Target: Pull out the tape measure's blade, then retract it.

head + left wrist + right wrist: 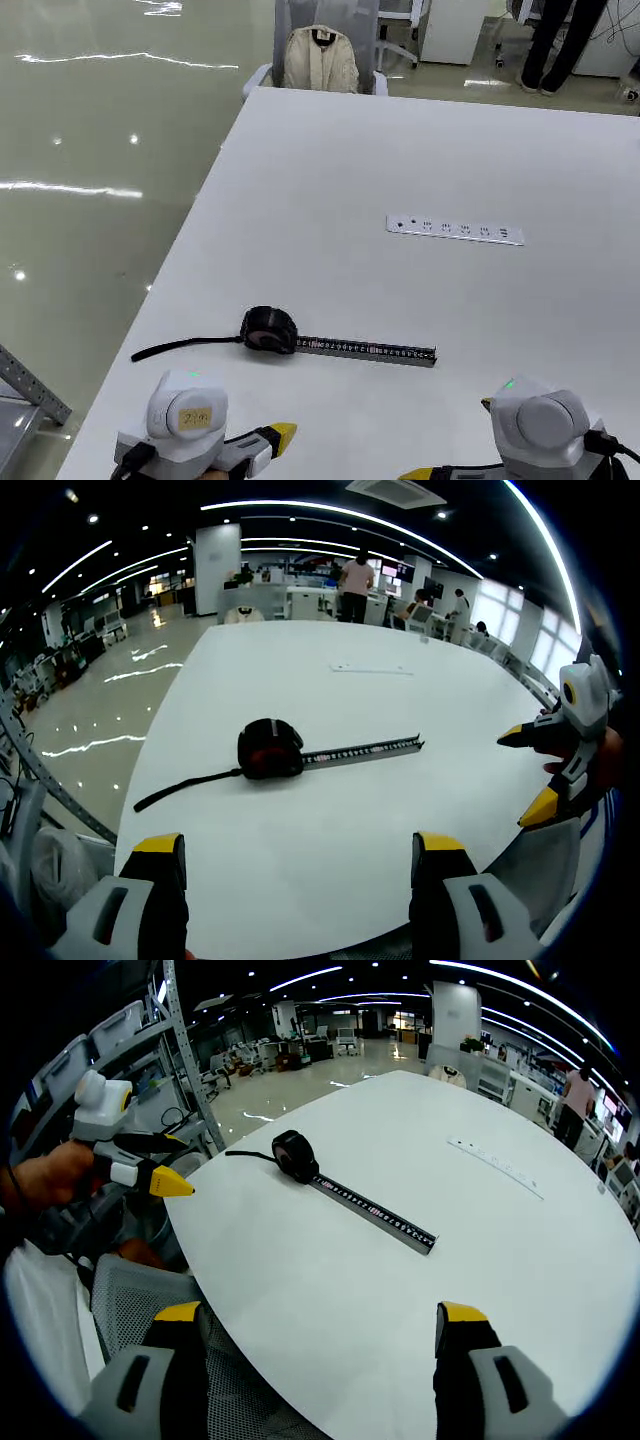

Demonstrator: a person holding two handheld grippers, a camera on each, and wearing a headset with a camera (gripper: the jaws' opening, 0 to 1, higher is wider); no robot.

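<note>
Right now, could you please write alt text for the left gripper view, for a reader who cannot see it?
A black tape measure lies on a white table, its blade pulled out. The left gripper faces it with open jaws; the right gripper hovers open at the right edge.

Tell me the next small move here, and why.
Probably bring the left gripper forward to the tape measure case. The blade lies pulled out on the table, the left and the right gripper stand open and apart from it, so retraction remains, and the case sits nearer the left.
</note>
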